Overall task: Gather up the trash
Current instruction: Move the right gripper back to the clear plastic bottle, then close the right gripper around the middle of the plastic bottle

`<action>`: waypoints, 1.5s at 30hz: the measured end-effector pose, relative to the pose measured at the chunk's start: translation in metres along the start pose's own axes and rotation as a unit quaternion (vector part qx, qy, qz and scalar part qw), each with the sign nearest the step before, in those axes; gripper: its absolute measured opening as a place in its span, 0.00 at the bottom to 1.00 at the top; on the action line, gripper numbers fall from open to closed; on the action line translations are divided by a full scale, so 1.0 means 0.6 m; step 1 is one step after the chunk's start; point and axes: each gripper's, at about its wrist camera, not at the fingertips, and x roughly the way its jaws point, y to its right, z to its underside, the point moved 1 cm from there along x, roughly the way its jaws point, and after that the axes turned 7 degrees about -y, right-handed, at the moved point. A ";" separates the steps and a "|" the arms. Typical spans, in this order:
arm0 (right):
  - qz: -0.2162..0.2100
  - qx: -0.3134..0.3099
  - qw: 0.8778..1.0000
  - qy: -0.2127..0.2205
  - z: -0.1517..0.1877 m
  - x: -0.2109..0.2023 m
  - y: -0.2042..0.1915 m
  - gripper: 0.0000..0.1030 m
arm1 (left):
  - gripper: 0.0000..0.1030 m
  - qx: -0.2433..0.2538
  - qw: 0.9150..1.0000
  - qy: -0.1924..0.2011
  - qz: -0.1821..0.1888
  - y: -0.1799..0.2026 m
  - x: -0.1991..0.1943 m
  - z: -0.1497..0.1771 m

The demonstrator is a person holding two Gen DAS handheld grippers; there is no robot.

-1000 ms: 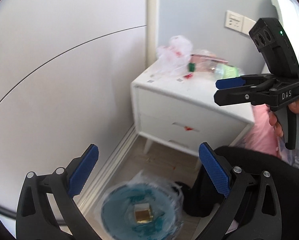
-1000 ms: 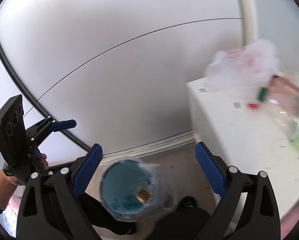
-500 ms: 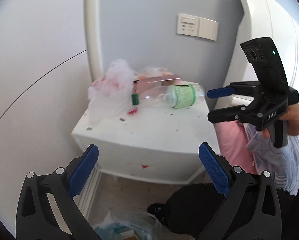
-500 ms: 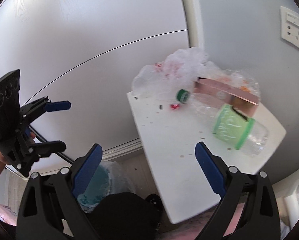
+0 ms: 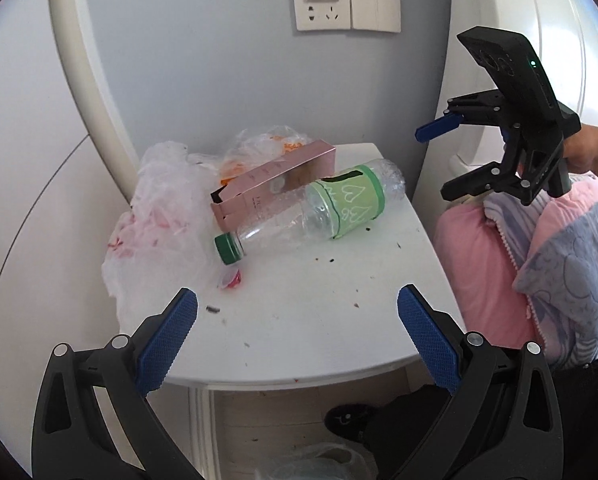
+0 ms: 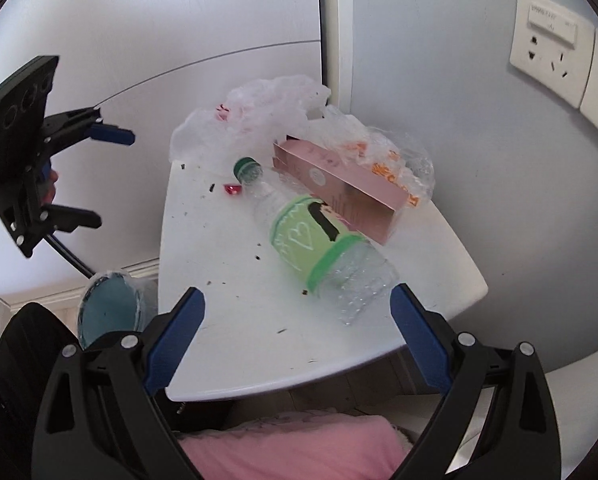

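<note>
A white counter carries the litter: a crumpled clear plastic bag sprawls over its left edge, a second clear bag with orange print lies at the back edge, and a pink carton leans across an empty plastic bottle on its side mid-counter, green cap pointing to the left edge. A small red scrap sits just beside the cap. Dark crumbs dot the surface. The left hand-held gripper hovers at the front edge, jaws spread wide and empty; the right hand-held gripper, equally released, hangs over the right edge near the bottle's base. A lined blue bin stands on the floor below.
</note>
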 end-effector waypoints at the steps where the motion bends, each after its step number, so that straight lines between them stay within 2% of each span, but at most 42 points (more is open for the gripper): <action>1: -0.002 -0.003 1.000 -0.004 -0.002 0.006 0.005 0.88 | 0.95 0.006 1.000 -0.004 0.006 -0.005 0.012 -0.008; 7: -0.022 -0.018 0.999 -0.025 -0.009 0.038 0.017 0.88 | 0.95 0.059 0.997 -0.027 0.031 -0.010 0.068 -0.048; 16: -0.034 -0.026 0.998 -0.053 -0.035 0.084 0.038 0.88 | 0.95 0.128 0.987 -0.048 0.082 -0.017 0.128 -0.103; 22: -0.026 -0.039 0.997 -0.061 -0.049 0.091 0.048 0.88 | 0.95 0.171 0.978 -0.064 0.100 -0.018 0.161 -0.119; 32: -0.018 -0.099 0.989 -0.110 -0.053 0.119 0.041 0.88 | 0.95 0.233 0.959 -0.103 0.127 -0.019 0.218 -0.129; 39: -0.022 -0.112 0.985 -0.131 -0.045 0.143 0.042 0.88 | 0.95 0.252 0.949 -0.123 0.144 -0.018 0.252 -0.130; 40: -0.025 -0.112 0.985 -0.132 -0.045 0.145 0.043 0.88 | 0.95 0.252 0.948 -0.125 0.148 -0.019 0.255 -0.129; 43: -0.035 -0.111 0.984 -0.136 -0.043 0.149 0.046 0.75 | 0.93 0.248 0.947 -0.126 0.157 -0.021 0.264 -0.127; 45: -0.039 -0.110 0.984 -0.136 -0.042 0.152 0.047 0.72 | 0.89 0.248 0.947 -0.129 0.159 -0.019 0.269 -0.125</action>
